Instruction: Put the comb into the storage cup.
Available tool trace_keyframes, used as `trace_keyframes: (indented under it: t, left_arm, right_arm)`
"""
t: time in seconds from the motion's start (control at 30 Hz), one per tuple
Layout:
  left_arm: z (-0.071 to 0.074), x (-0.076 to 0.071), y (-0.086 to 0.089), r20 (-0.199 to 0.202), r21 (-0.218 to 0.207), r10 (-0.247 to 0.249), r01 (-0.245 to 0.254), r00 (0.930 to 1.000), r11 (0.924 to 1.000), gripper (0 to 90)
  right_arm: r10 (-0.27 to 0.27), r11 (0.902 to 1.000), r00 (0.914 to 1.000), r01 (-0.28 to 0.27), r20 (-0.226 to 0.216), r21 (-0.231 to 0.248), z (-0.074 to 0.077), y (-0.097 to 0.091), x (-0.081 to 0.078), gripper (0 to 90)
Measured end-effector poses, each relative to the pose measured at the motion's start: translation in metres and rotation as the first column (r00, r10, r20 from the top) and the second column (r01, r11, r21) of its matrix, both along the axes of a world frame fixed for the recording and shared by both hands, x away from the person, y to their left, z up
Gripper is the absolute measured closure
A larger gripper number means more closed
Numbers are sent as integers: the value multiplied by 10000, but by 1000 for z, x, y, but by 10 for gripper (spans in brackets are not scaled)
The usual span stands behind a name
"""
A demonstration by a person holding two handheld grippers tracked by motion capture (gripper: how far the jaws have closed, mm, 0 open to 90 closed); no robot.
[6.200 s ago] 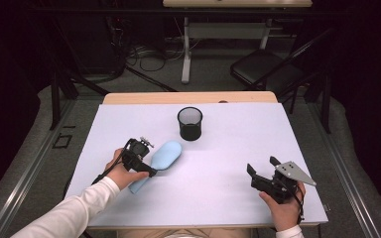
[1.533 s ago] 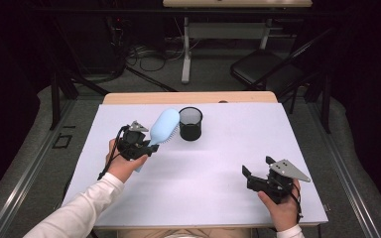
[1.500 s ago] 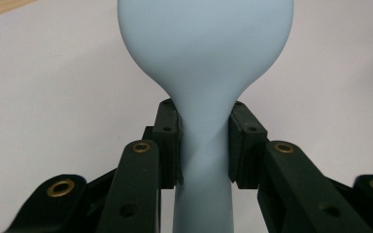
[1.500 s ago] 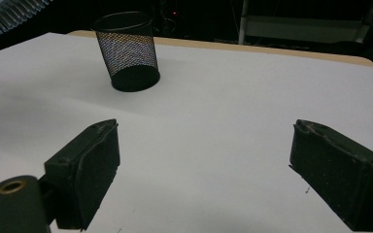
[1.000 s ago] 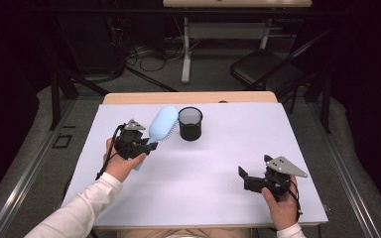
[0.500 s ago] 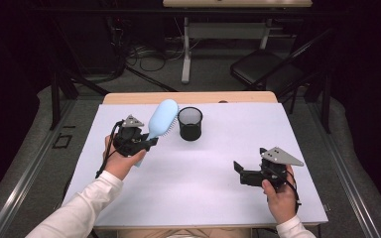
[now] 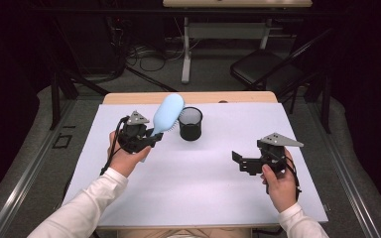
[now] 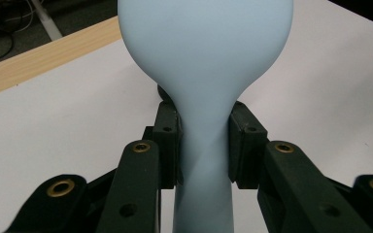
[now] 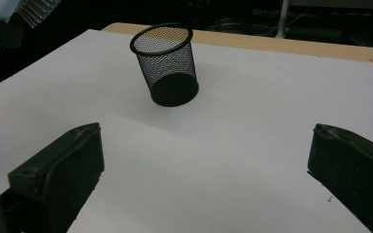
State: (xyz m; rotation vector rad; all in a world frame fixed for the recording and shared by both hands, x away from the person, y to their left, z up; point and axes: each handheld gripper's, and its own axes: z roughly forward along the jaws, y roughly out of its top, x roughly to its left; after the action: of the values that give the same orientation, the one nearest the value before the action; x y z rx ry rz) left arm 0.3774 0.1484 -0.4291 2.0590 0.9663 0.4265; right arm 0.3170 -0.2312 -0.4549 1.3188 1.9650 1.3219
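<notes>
My left gripper (image 7: 149, 140) is shut on the neck of a pale blue hairbrush (image 7: 167, 113), which it holds in the air with the head tilted up toward the far right. In the left gripper view both pads press the hairbrush (image 8: 204, 73) handle. The brush head hangs just left of a black mesh cup (image 7: 190, 124) that stands upright on the white table (image 7: 203, 188). My right gripper (image 7: 238, 161) is open and empty, lifted above the table's right side, jaws pointing left. Its view looks toward the mesh cup (image 9: 166, 65).
The white sheet covers a wooden tabletop (image 7: 129, 97) whose far edge shows bare. Beyond the table stand a dark folding chair (image 7: 268, 72), a desk leg (image 7: 186, 54) and cables on the floor (image 7: 144, 52).
The left gripper has raised the hairbrush off the table and carried it toward the cup. The right gripper has lifted and moved left toward the table's middle.
</notes>
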Motion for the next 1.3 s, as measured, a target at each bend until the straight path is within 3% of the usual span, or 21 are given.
trace_keyframes:
  t: [0.33, 0.93, 1.3]
  left_arm:
    - [4, 2, -5, 189, -226, -29, 34, 9998, 9997, 700]
    - [9, 3, -12, 547, -653, -111, 146, 9984, 9978, 700]
    - [9, 3, -16, 1002, -912, -86, 178, 9949, 9957, 700]
  right_arm:
    - [-5, 10000, 9997, 8, -246, 95, 15, 1, 10, 0]
    - [134, 9997, 9989, -124, -447, 222, 28, 4, 22, 0]
    - [384, 9987, 9975, -364, -586, 359, 36, 8, 31, 0]
